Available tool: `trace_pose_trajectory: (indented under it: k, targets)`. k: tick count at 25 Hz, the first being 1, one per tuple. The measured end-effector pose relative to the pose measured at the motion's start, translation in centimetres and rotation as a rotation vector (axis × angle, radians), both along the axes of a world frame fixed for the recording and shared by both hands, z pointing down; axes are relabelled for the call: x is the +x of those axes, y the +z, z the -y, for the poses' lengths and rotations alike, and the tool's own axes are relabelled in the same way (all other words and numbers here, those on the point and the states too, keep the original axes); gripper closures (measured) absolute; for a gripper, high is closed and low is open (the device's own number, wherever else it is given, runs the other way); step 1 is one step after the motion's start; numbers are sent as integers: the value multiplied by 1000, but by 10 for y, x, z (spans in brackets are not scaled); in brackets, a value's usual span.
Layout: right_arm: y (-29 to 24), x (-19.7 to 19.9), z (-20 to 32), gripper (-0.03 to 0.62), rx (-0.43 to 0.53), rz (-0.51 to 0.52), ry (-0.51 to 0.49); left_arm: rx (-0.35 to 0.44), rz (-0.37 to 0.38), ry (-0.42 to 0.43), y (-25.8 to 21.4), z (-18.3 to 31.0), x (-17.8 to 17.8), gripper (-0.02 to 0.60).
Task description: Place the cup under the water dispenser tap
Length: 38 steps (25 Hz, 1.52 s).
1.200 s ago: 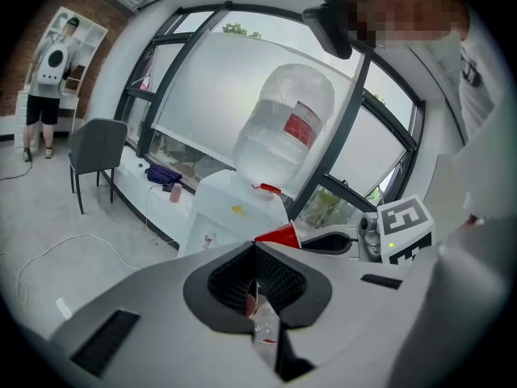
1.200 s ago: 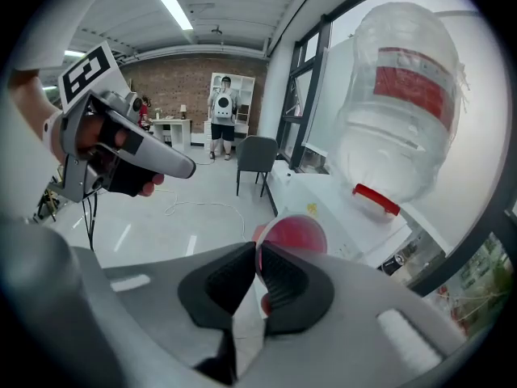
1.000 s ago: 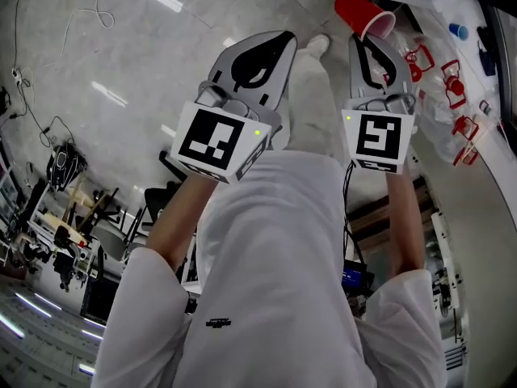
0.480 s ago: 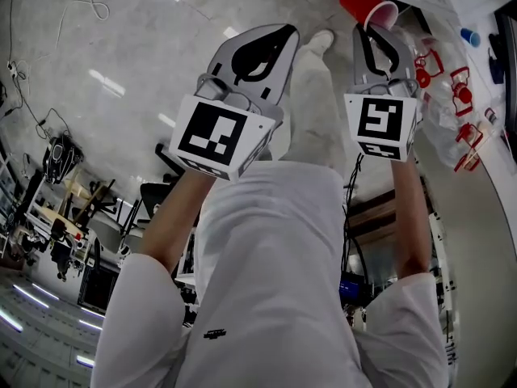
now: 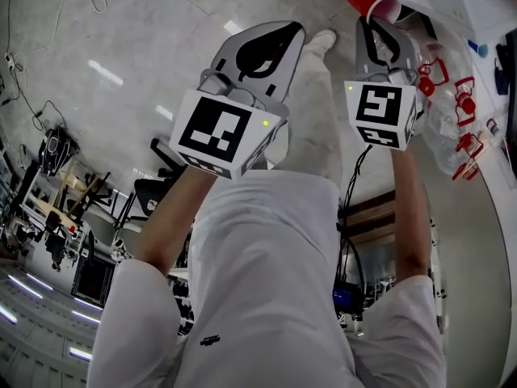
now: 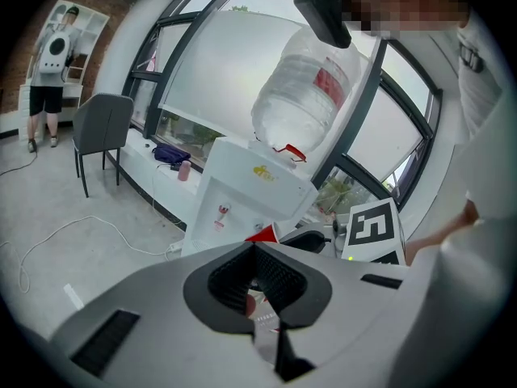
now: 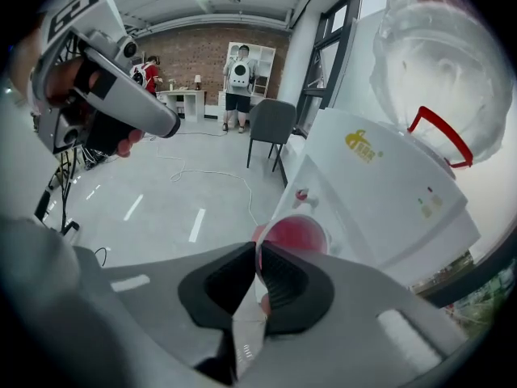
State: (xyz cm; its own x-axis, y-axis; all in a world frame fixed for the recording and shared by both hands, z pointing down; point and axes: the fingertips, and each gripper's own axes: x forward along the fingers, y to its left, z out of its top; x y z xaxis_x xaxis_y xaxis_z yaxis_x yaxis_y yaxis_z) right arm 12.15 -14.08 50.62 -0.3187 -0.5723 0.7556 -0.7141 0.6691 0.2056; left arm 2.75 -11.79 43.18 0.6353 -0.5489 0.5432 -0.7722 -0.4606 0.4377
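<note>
A red plastic cup point(image 5: 369, 3) hangs tilted from my right gripper point(image 5: 380, 26), whose jaws are shut on its rim. In the right gripper view the cup point(image 7: 295, 234) shows its open mouth just below the red tap point(image 7: 301, 194) on the white water dispenser point(image 7: 380, 192), and the clear bottle point(image 7: 436, 63) sits on top. My left gripper point(image 5: 283, 32) is held up to the left of the right one, shut with nothing in it. From the left gripper view point(image 6: 254, 249) the dispenser point(image 6: 242, 196) stands ahead, and the cup point(image 6: 263, 234) peeks over the jaws.
A grey chair point(image 7: 271, 124) stands left of the dispenser by the window wall. People point(image 7: 240, 75) stand at desks far back. A white cable point(image 6: 73, 241) lies on the grey floor. The person's white clothing point(image 5: 266, 281) fills the lower head view.
Both grippers have moved slightly up and forward in the head view. The cup has gone with the right gripper toward the dispenser at the top right.
</note>
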Motion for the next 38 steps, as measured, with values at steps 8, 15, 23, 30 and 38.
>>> trace_pose_trajectory:
  k: [8, 15, 23, 30, 38]
  targets:
    - [45, 6, 5, 562, -23, -66, -41, -23, 9, -42, 17, 5, -2, 580]
    - [78, 8, 4, 562, -60, -117, -87, -36, 15, -81, 26, 2, -9, 580]
    - [112, 8, 17, 562, -82, -190, -119, -47, 24, -102, 35, -5, -19, 580]
    - [139, 15, 28, 562, -113, -242, -123, -51, 26, -120, 39, -6, -24, 580]
    - [163, 31, 41, 562, -149, -307, -66, -56, 28, -131, 43, -4, -22, 580]
